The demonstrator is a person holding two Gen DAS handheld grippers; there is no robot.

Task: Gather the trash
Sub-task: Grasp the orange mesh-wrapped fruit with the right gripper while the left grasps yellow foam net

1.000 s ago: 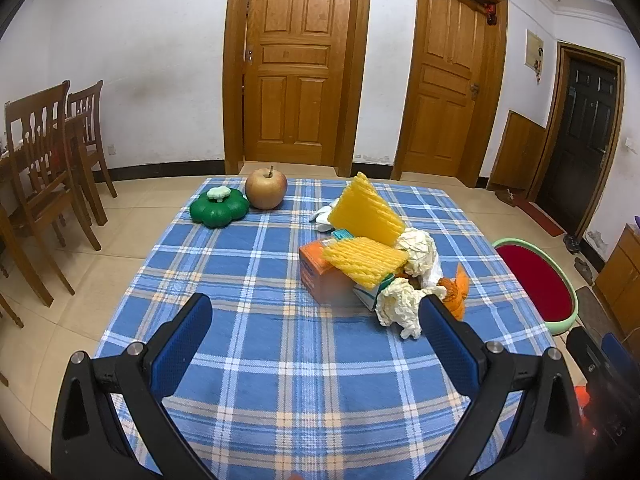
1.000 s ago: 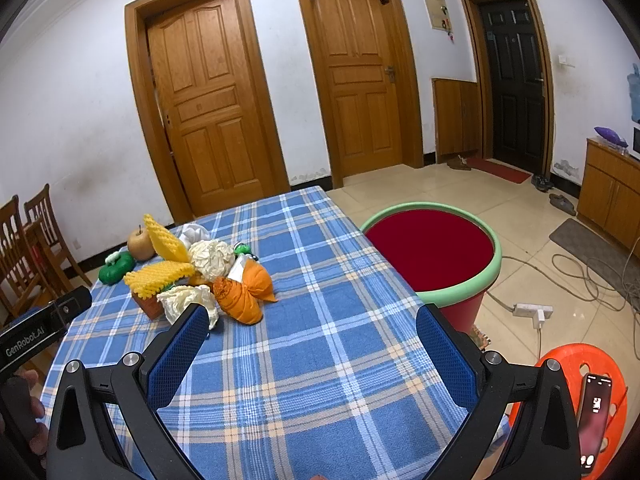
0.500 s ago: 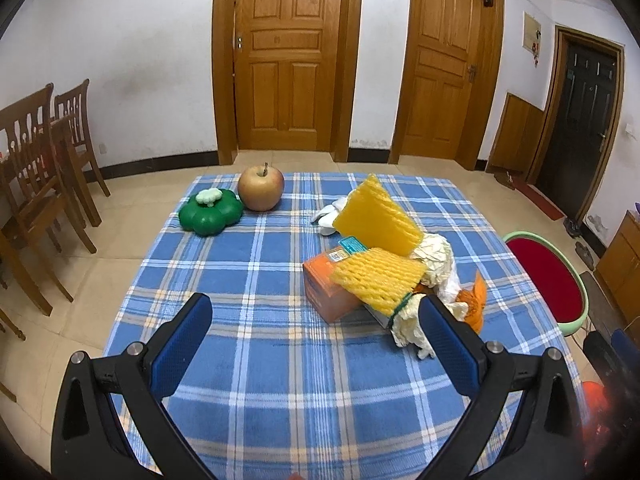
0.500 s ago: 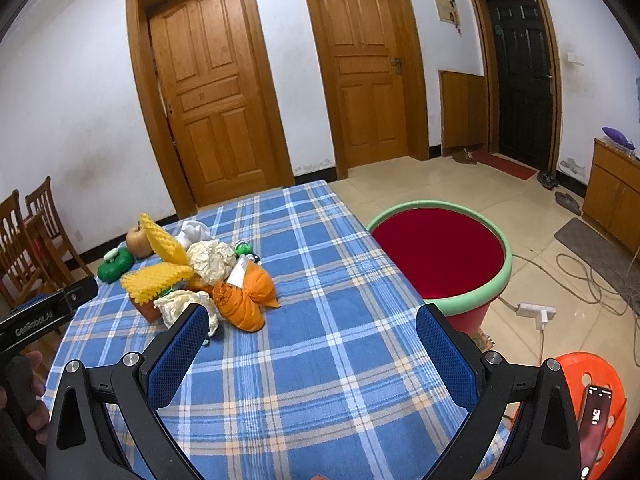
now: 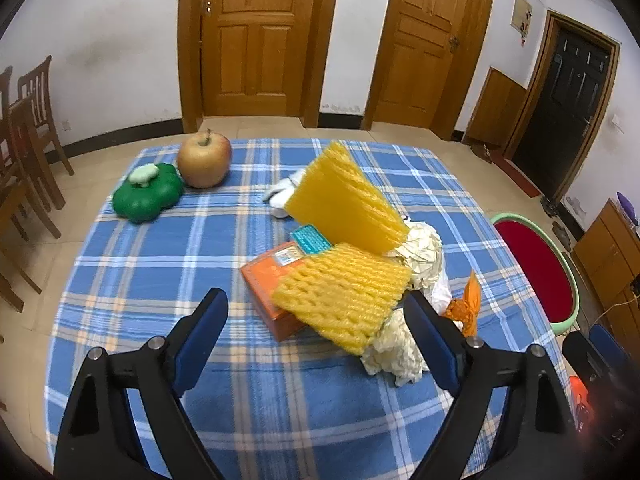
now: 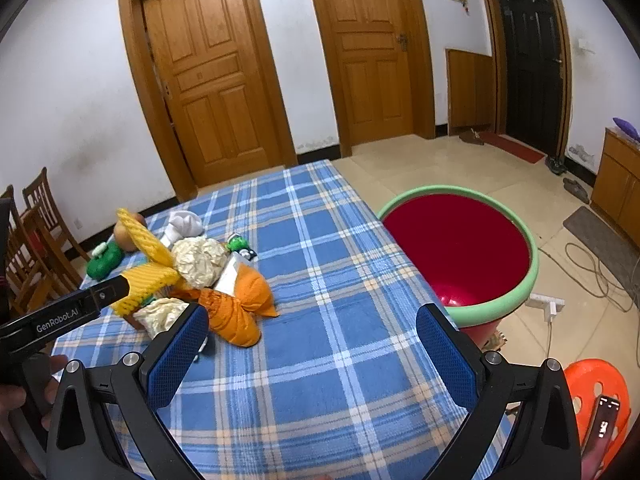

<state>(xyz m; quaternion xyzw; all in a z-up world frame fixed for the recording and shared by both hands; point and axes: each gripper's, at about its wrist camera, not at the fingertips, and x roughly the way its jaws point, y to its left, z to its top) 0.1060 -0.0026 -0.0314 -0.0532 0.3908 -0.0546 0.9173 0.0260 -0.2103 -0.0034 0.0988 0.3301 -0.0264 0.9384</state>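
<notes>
**Left wrist view: fingers closing in on the trash pile**

Left wrist view has the left gripper point(image 5: 316, 312) tilted down at the table, its blue pads wide apart and drawing together. Nothing is pinched yet. Between the fingertips lies the near end of the pile: a yellow foam net point(image 5: 344, 294) draped over an orange box point(image 5: 266, 280), neither touching a pad that I can see. The right-hand finger point(image 5: 430, 336) stands just beside a crumpled white paper point(image 5: 394, 354), partly covering it; whether it touches I cannot tell. An orange wrapper point(image 5: 466, 308) pokes up just past that finger.

Behind the net a second, taller foam sleeve point(image 5: 346, 200) leans upright, with another paper wad point(image 5: 422, 242) to its right and a white scrap point(image 5: 282, 196) behind it. Well apart at the far left corner sit an apple point(image 5: 204, 160) and a green toy point(image 5: 146, 194), touching each other.

From the right wrist, the right gripper point(image 6: 312, 336) hangs spread over bare blue plaid cloth point(image 6: 340, 360), holding nothing. The pile lies off its left finger, the orange wrapper point(image 6: 240, 308) nearest. The left gripper's black arm point(image 6: 68, 312) reaches in over the pile's near side. A red tub point(image 6: 460, 248) with a green rim stands on the floor against the table's right edge.
</notes>
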